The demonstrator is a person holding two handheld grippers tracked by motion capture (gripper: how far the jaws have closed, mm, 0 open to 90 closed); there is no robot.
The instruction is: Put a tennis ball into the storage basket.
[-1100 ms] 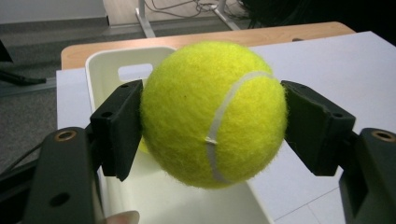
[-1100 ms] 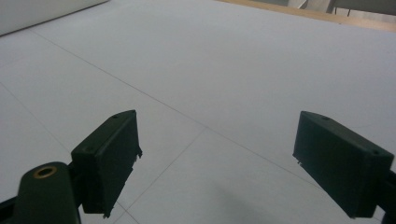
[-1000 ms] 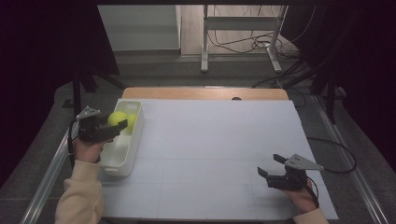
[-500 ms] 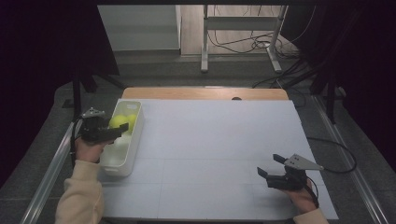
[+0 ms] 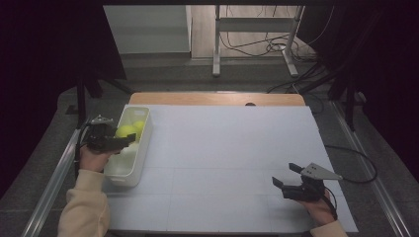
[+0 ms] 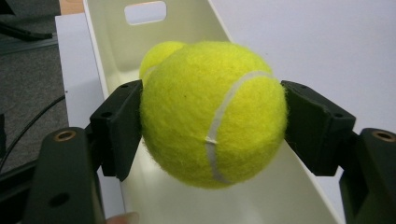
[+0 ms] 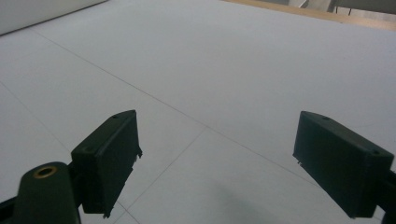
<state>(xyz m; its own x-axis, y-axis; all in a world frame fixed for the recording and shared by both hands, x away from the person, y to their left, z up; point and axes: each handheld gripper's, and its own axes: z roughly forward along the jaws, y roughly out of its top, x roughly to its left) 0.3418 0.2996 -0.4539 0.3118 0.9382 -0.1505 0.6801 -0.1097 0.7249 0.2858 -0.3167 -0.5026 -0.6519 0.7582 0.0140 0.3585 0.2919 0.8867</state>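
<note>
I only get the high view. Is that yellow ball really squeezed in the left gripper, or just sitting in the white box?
Observer: It is squeezed. In the left gripper view both jaws of the left gripper press the sides of the tennis ball, held over the white box.
Operator: Is there another ball?
Observer: Yes, a second tennis ball lies behind it in the box, toward the end with the handle slot.
Operator: What about the other gripper?
Observer: The right gripper has its jaws wide apart over the bare white table, holding nothing.
</note>
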